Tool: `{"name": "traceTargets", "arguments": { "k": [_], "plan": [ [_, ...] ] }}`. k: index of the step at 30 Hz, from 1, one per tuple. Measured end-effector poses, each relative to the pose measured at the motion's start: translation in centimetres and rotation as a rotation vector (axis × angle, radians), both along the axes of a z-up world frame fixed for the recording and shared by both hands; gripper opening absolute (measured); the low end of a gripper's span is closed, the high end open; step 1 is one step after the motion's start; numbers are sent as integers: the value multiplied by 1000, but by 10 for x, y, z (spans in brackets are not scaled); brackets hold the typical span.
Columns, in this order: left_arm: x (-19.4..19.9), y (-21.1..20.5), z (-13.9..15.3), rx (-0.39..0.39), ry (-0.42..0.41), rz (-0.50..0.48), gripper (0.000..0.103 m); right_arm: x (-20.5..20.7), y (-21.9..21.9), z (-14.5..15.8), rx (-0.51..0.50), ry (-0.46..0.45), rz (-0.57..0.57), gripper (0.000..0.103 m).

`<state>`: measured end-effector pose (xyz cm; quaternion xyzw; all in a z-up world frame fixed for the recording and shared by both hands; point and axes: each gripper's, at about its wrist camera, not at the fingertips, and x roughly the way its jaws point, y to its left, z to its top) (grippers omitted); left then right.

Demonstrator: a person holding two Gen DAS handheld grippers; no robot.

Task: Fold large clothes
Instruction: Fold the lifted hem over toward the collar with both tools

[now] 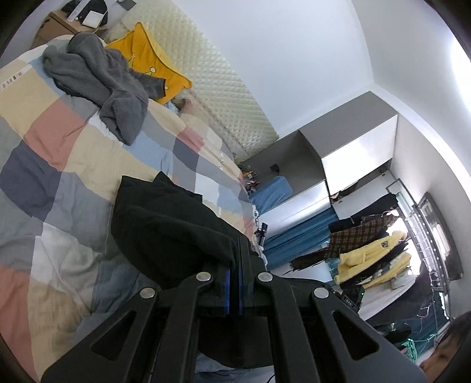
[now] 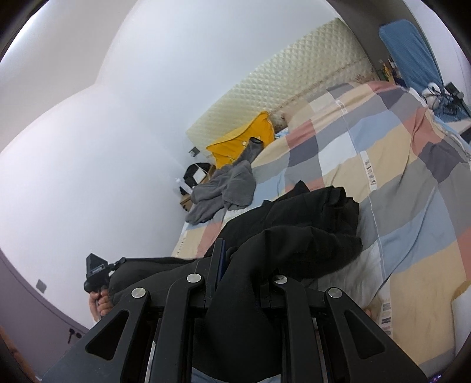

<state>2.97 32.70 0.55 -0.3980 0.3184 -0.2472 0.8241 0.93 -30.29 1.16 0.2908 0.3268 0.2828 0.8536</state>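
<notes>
A large black garment [image 1: 170, 224] hangs over the checked quilt [image 1: 67, 147] of the bed. My left gripper [image 1: 237, 253] is shut on an edge of it, blue pads pressed together with cloth between. In the right wrist view the same black garment [image 2: 297, 235] drapes over my right gripper [image 2: 235, 265], whose jaws are closed on a thick fold; its fingertips are mostly hidden by cloth. My left gripper also shows in the right wrist view [image 2: 98, 272], held by a hand, with the garment stretched between the two.
A grey fleece garment [image 1: 100, 79] lies crumpled near a yellow pillow [image 1: 153, 59] by the quilted headboard [image 1: 223, 88]. A bedside table [image 1: 61, 23] stands at the far corner. A wardrobe [image 1: 338, 159] and a rack of hanging clothes [image 1: 368, 253] stand beyond the bed.
</notes>
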Motion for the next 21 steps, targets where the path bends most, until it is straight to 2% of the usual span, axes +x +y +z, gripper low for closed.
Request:
{"name": "traceTargets", "arguments": {
  "k": [5,10,12,17,21],
  "plan": [
    [51,3,-1,32,46,-1,3,65,-7,-5,34,51,-49,13],
    [120,5,-8,72,111,15,4,148,-15,-26,84,122,-123,13],
    [145,5,-13,85,145,17,4,185,-16,-42,89,165,-152,13],
    [204,6,-39,71,293,29,5,248,-13,-87,84,276,-214,13],
    [236,3,-59,140,378,66,8,280,-4,-123,67,332,-252,13]
  ]
}}
